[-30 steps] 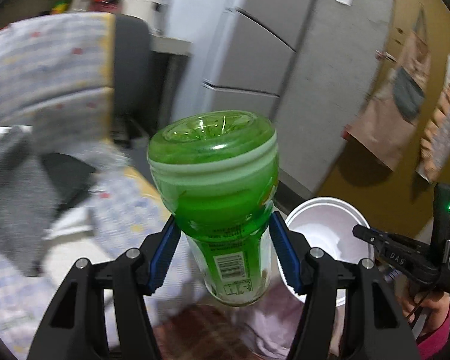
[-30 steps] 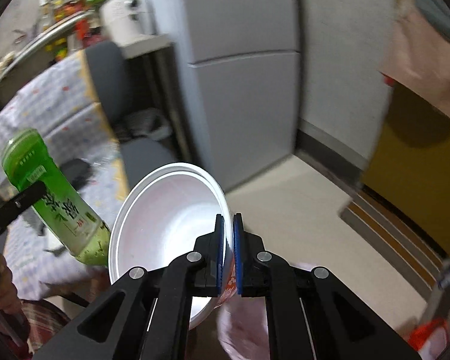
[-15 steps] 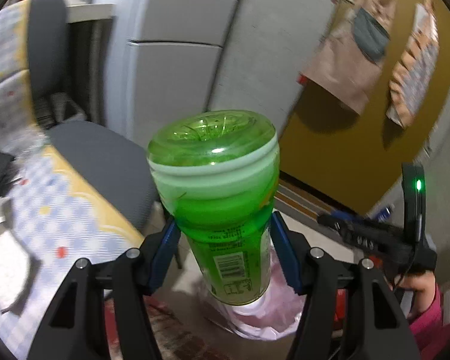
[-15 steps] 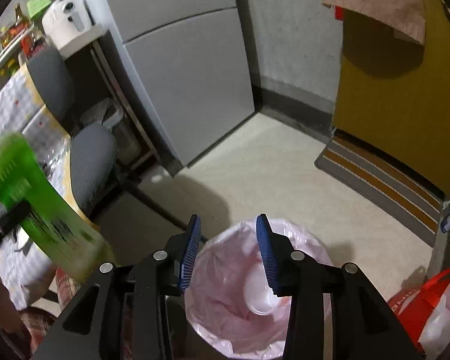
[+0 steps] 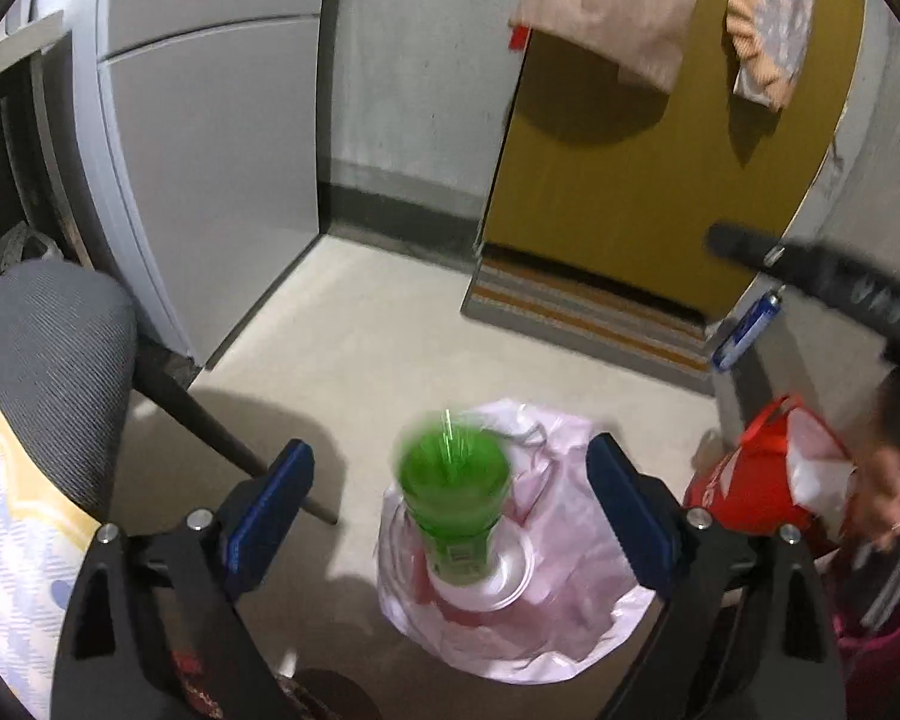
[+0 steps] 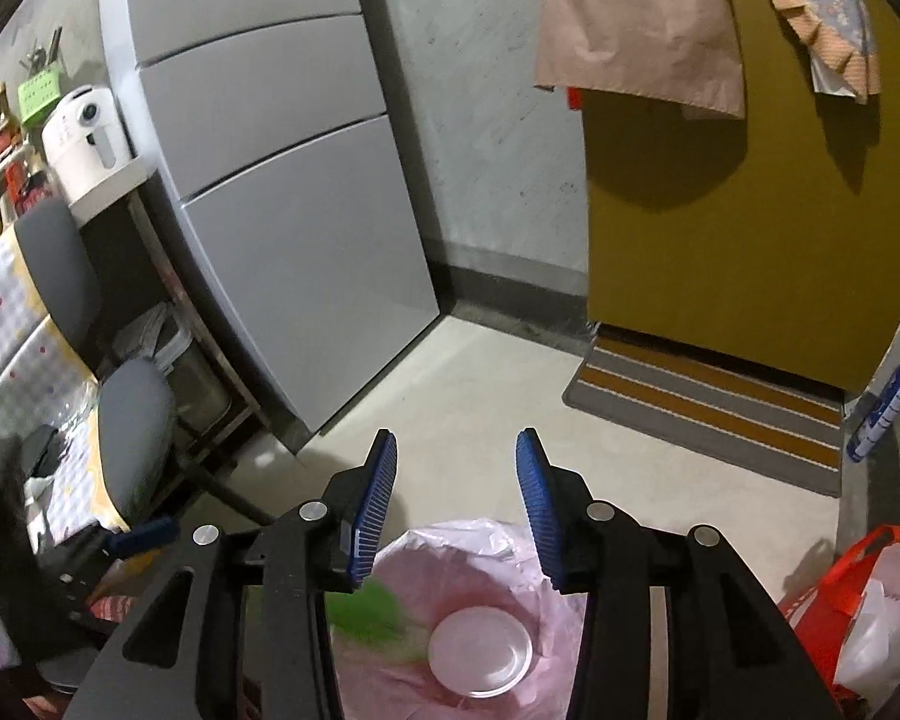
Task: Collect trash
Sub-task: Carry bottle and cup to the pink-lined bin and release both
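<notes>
green bottle (image 5: 453, 495) now loose and blurred at lower centre, over the white bowl (image 5: 504, 576) in the pink trash bag (image 5: 570, 588), no longer pinched, left gripper (image 5: 450, 504) spread wide, right gripper (image 6: 456, 504) still spread above the bag

Bin liner (image 5: 546, 618): thin pink plastic film, crinkled, faintly glossy. Bottle (image 5: 453, 495): translucent green plastic, shiny. Bowl (image 6: 480, 651): white, smooth, matt. Gripper pads (image 6: 378, 504): blue, ribbed. Chair seat (image 5: 48, 360): grey woven cloth. Floor (image 5: 390, 348): smooth, matt.
</notes>
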Available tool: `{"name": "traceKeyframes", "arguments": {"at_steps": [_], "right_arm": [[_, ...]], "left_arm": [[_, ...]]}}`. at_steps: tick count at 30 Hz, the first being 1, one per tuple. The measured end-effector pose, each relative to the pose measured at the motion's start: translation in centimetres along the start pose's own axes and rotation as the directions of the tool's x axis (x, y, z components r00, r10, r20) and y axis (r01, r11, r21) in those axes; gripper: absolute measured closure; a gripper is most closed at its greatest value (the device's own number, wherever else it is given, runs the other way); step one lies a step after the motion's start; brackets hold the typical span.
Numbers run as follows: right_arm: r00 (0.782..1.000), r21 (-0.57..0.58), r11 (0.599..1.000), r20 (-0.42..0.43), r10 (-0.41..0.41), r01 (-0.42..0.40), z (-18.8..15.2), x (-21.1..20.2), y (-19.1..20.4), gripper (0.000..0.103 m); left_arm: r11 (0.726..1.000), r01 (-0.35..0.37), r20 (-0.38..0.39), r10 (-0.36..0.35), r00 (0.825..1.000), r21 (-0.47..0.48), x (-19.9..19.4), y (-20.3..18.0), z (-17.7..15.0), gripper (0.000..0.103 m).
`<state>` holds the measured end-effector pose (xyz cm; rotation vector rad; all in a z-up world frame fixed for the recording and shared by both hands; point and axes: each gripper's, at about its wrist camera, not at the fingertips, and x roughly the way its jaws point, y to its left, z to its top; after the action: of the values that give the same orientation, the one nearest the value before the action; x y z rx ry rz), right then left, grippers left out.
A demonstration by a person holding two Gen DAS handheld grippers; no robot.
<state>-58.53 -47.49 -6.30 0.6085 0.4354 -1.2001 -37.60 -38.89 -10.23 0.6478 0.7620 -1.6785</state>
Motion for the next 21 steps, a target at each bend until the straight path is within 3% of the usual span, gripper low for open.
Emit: {"name": "traceKeyframes", "arguments": {"at_steps": [2, 5, 9, 14, 17, 21], "right_arm": [[1.0, 0.007, 1.0, 0.018, 0.006, -0.006, 0.0, 0.0, 0.1, 0.059], [0.999, 0.002, 1.0, 0.051, 0.02, -0.02, 0.1, -0.1, 0.3, 0.059], [0.997, 0.002, 0.999, 0.075, 0.032, -0.033, 0.1, -0.2, 0.3, 0.059], [0.995, 0.018, 0.999, 0.091, 0.029, -0.03, 0.1, 0.1, 0.0, 0.059], [0.996, 0.025, 0.999, 0.081, 0.023, -0.025, 0.0, 0.5, -0.1, 0.059], [0.998, 0.035, 0.999, 0.065, 0.008, -0.01, -0.2, 1.1, -0.4, 0.059]], "left_arm": [[1.0, -0.019, 0.008, 0.019, 1.0, -0.013, 0.5, 0.8, -0.3, 0.014], [0.997, -0.079, -0.002, 0.079, 0.997, -0.007, 2.3, 1.4, -0.5, 0.027], [0.994, -0.106, -0.118, 0.109, 0.987, 0.027, 7.4, 1.5, -1.5, 0.046], [0.988, -0.088, -0.236, 0.116, 0.965, 0.123, 12.9, 0.9, -2.8, 0.05], [0.987, -0.078, -0.283, 0.115, 0.952, 0.141, 15.2, 1.2, -3.3, 0.058], [0.979, -0.11, -0.336, 0.163, 0.928, 0.172, 18.1, 1.9, -4.0, 0.064]]}}
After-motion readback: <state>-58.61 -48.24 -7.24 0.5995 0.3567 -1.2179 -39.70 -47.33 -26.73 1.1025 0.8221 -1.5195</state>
